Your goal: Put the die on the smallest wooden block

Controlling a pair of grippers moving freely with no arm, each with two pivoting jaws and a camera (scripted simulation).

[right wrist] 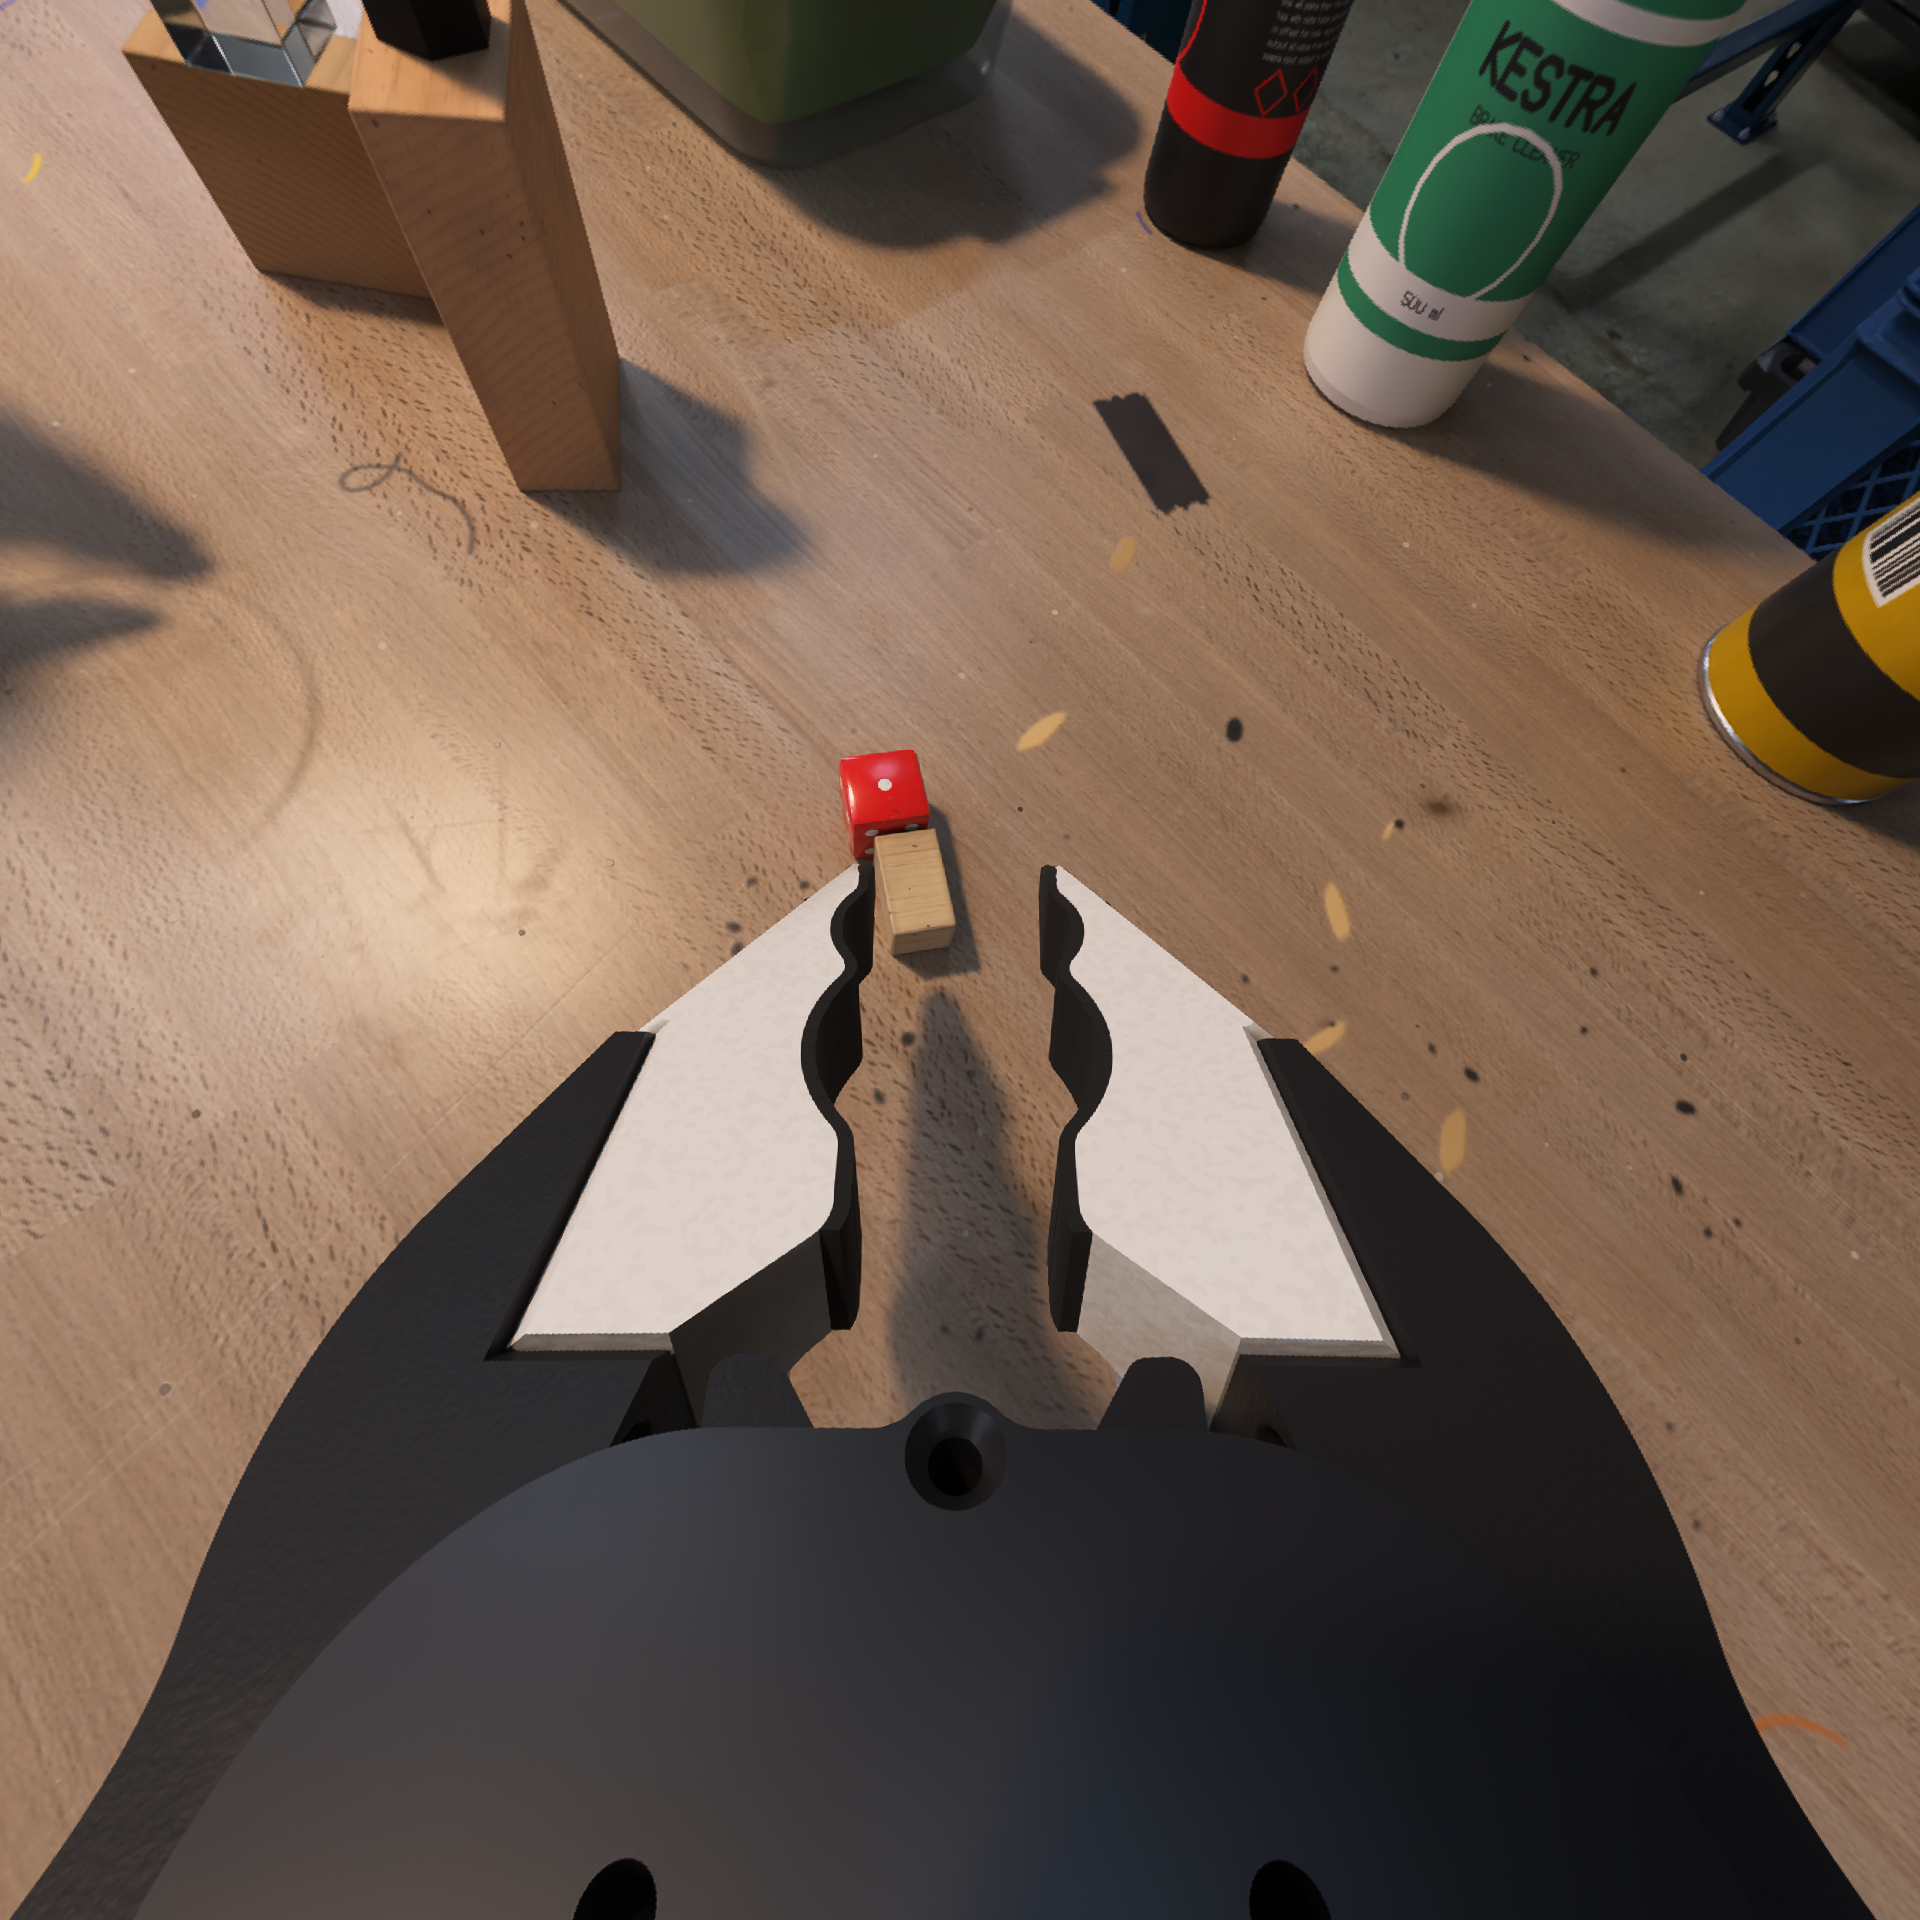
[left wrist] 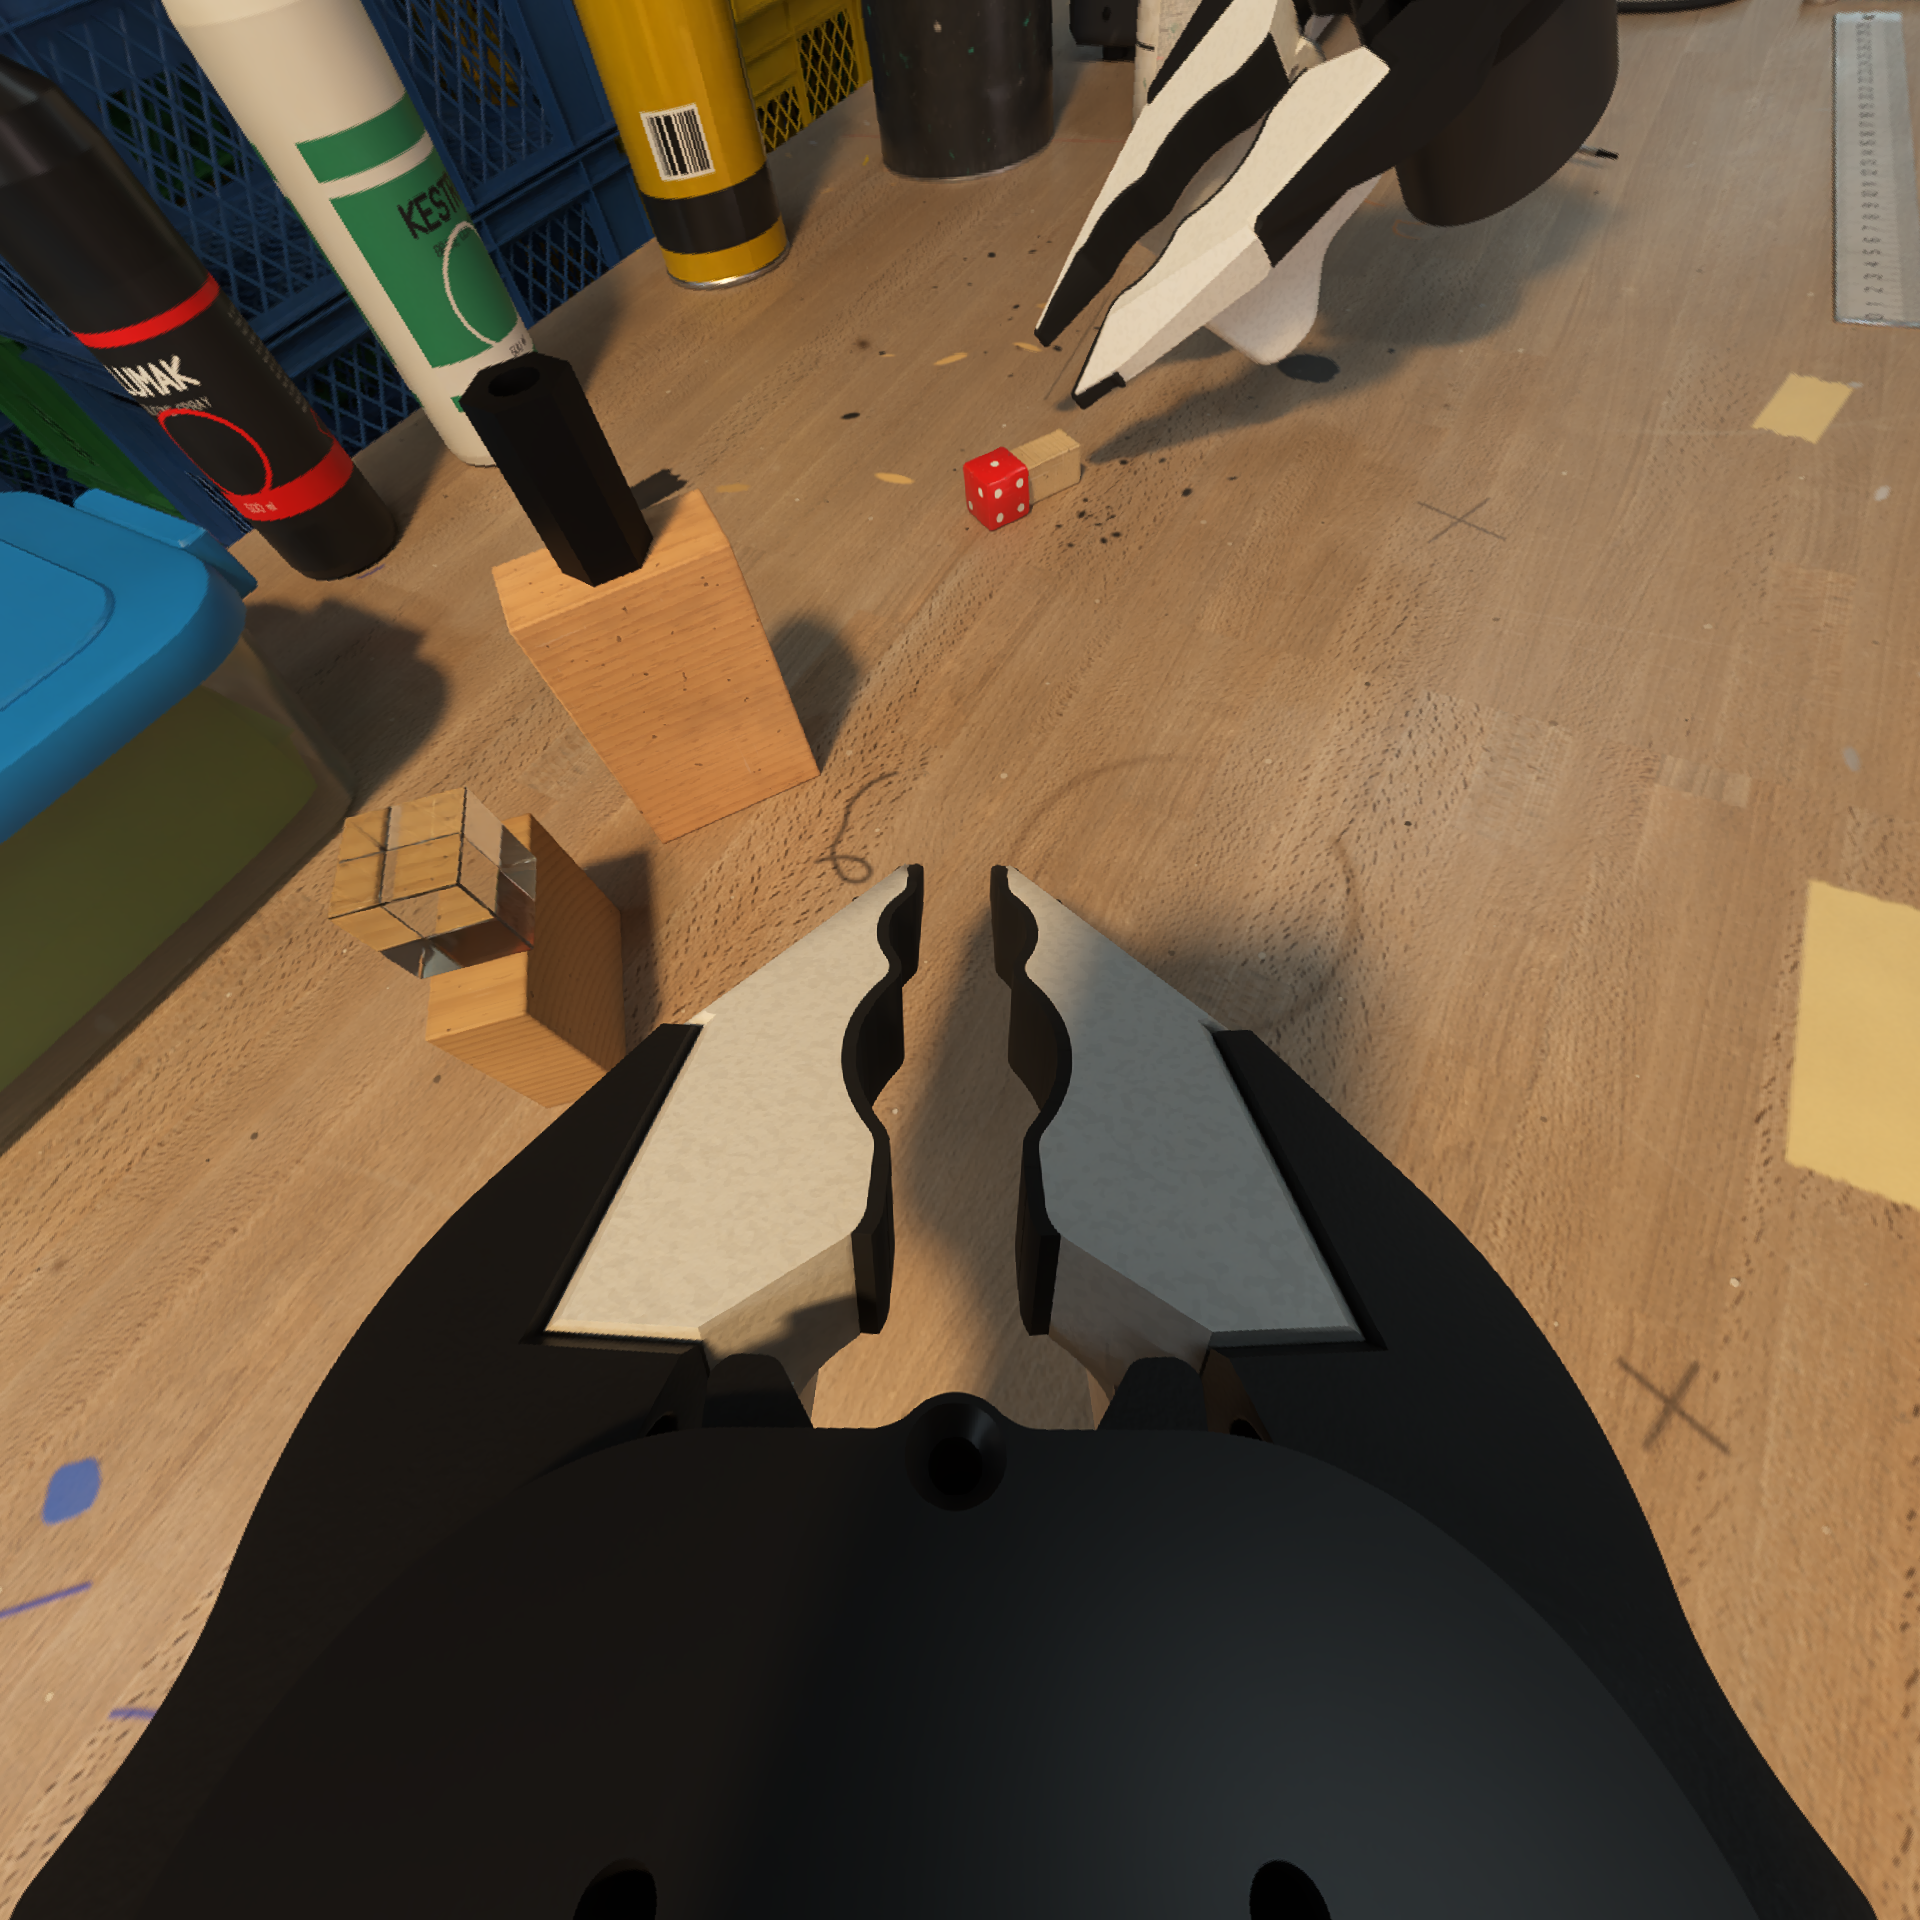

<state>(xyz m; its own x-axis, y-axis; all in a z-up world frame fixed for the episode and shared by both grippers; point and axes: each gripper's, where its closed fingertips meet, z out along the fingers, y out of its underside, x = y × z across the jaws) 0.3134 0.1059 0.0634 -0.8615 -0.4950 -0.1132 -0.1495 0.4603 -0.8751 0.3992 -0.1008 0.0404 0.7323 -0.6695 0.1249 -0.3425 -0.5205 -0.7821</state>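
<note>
A red die (left wrist: 995,486) sits on the wooden table, touching one end of the smallest wooden block (left wrist: 1051,464), which lies flat. In the right wrist view the die (right wrist: 883,798) is just beyond the block (right wrist: 914,891). My right gripper (right wrist: 951,878) is open and empty, and the block shows between its fingertips, close to the left finger. The left wrist view shows the right gripper (left wrist: 1065,366) hovering above and behind the block. My left gripper (left wrist: 956,883) is empty with a narrow gap between its fingers, well short of the die.
A tall wooden block (left wrist: 655,665) carries a black hexagonal piece (left wrist: 556,478). A medium block (left wrist: 540,987) carries a glass cube (left wrist: 431,883). Spray cans (left wrist: 416,229), a blue crate (left wrist: 520,125) and a blue-lidded bin (left wrist: 94,644) line the left. A ruler (left wrist: 1875,166) lies far right.
</note>
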